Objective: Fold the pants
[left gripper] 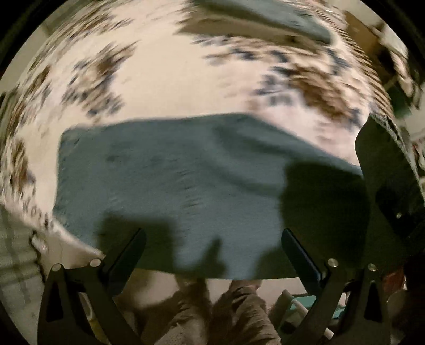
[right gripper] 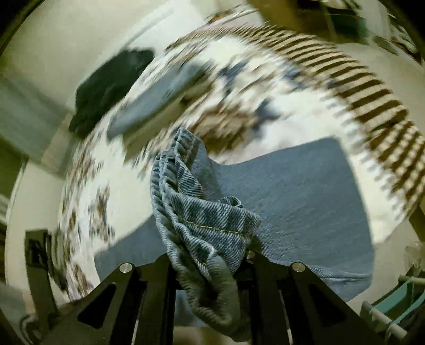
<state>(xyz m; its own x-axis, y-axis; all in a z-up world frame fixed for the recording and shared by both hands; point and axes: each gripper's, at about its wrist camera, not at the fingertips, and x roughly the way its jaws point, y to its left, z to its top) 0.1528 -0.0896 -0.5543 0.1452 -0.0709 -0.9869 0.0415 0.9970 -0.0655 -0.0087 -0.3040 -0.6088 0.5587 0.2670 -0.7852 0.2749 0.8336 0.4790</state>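
The blue denim pants (left gripper: 170, 180) lie spread on a floral bedspread (left gripper: 164, 79), blurred by motion. My left gripper (left gripper: 212, 238) is open and empty just above the near edge of the pants. In the right wrist view, my right gripper (right gripper: 209, 254) is shut on a bunched, gathered end of the pants (right gripper: 202, 209) and holds it up above the rest of the flat pants (right gripper: 300, 191). The right gripper's body shows at the right edge of the left wrist view (left gripper: 390, 180).
A second folded blue garment (left gripper: 265, 16) lies at the far side of the bed; it also shows in the right wrist view (right gripper: 156, 98). A dark garment (right gripper: 106, 90) lies beyond the bed's edge. The bedspread has a brown striped border (right gripper: 372, 106). The person's legs (left gripper: 233, 313) are below.
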